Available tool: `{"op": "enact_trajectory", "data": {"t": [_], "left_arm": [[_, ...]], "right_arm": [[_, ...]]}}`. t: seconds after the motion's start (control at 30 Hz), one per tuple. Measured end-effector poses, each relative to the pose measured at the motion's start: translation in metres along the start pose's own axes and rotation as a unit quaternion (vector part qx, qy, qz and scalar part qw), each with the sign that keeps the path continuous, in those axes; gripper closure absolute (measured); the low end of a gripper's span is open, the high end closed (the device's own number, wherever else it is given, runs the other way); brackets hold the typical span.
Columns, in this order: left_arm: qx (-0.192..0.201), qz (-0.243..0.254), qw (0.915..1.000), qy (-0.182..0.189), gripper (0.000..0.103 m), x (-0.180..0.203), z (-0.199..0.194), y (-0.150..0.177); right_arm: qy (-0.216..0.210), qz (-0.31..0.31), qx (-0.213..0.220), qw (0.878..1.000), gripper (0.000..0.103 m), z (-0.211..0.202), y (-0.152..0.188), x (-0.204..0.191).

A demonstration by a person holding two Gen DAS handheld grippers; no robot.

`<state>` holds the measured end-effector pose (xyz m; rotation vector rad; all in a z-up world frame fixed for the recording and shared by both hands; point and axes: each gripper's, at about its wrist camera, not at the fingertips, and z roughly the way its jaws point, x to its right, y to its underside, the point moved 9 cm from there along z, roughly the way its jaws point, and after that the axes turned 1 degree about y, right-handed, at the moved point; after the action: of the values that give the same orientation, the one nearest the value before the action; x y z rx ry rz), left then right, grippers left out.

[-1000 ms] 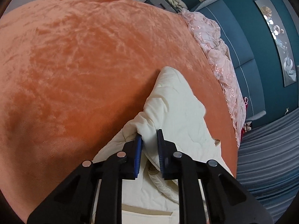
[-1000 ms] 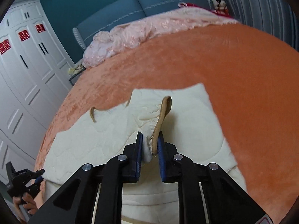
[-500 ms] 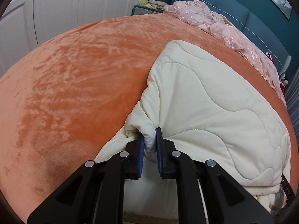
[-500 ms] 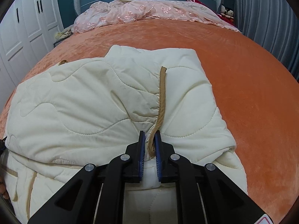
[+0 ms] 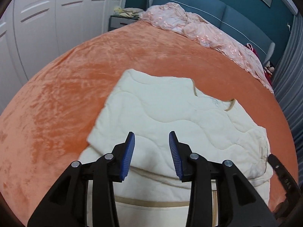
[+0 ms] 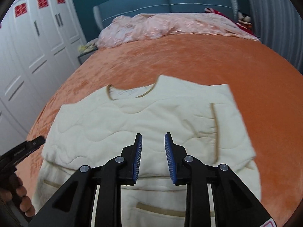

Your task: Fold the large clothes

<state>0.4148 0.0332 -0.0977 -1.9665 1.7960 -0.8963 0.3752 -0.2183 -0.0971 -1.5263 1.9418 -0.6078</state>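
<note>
cream quilted jacket (image 5: 170, 117) lying flat near the front edge of the bed, folded across on itself, upper layer over lower, fold edge toward the cameras. wavy stitch lines across the padding; tan piping (image 6: 215, 130) along a seam on the right side and round the neckline (image 6: 130, 94), which faces the headboard. tan pocket trim (image 6: 159, 211) on the lower layer.

left gripper (image 5: 151, 151) above the near fold, jaws opening, blue pads clear of the cloth, nothing held between them. right gripper (image 6: 153, 149) likewise above the near fold, jaws opening, gap empty, no grip on the fabric. tip of the left gripper also in the right wrist view at the left edge, with the holding hand (image 6: 17, 196) partly in frame.

orange velvet bedspread (image 5: 66, 94) under the jacket, covering the whole bed. crumpled pink satin quilt (image 6: 170, 26) heaped along the head end, well apart from the jacket. blue padded headboard (image 6: 162, 1) behind it, teal wall above. white wardrobe doors (image 6: 34, 43) to the left, red paper cut-outs (image 6: 42, 2) on the upper panels. small bedside table (image 5: 121, 21) with cloth on top. grey curtain (image 5: 289, 98) at right. right wrist view motion-blurred.
</note>
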Motion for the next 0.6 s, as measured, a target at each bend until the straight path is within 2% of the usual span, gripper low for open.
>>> {"op": "enact_trajectory", "data": {"t": [0.07,0.17,0.33,0.6], "left_arm": [[-0.028,0.010,0.9996,0.003,0.067,0.017,0.022,0.012],[-0.040,0.022,0.9989,-0.010,0.067,0.025,0.044,0.034],[0.006,0.073,0.9967,-0.034,0.066,0.031,0.056,0.057],[0.046,0.085,0.9943,-0.043,0.064,0.035,0.058,0.063]], "right_arm": [[0.000,-0.030,-0.028,0.999,0.077,0.024,0.013,-0.021],[0.004,-0.043,-0.059,0.997,0.077,0.049,0.038,-0.030],[0.020,-0.060,-0.034,0.997,0.077,0.059,0.059,-0.028],[0.048,-0.082,0.005,0.995,0.077,0.062,0.065,-0.031]]}}
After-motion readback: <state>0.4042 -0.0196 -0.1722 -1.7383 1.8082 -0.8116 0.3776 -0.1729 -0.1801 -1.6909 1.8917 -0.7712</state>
